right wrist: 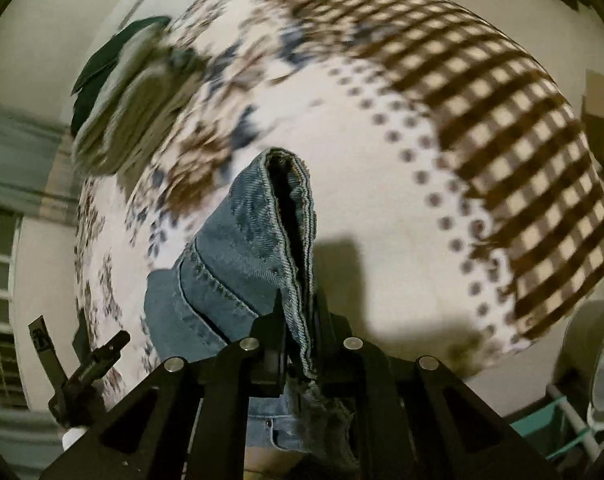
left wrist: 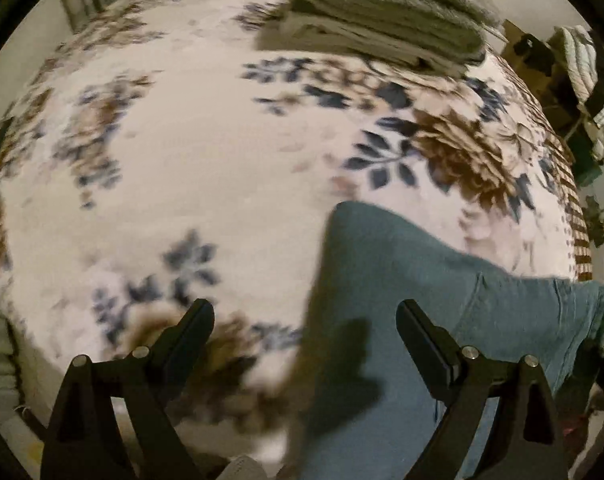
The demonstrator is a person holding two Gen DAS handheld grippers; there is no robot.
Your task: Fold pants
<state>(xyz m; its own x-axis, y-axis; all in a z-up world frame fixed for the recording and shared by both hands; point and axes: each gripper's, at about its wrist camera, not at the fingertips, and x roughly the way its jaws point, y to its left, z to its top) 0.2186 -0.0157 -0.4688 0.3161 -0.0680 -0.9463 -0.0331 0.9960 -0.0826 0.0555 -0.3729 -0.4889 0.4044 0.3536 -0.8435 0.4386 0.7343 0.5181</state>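
Your right gripper (right wrist: 298, 332) is clamped on the jeans (right wrist: 238, 248) at a hem edge, lifted above the bed (right wrist: 381, 200). Left gripper (left wrist: 305, 320) is wide, empty, above the leg running to its right; it's nearer the free edge.

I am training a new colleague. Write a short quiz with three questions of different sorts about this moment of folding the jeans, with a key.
1. True or false: the right gripper is closed on a hem of the jeans.
2. Multiple choice: how do the jaws of the left gripper stand? A) spread wide apart with nothing pinched; B) shut on the jeans; C) shut on the floral blanket.
3. Fill in: at the far side of the bed lies a stack of folded ______.

Key: 1 true; 2 A; 3 laundry, blurred, so the exact items cannot be told.
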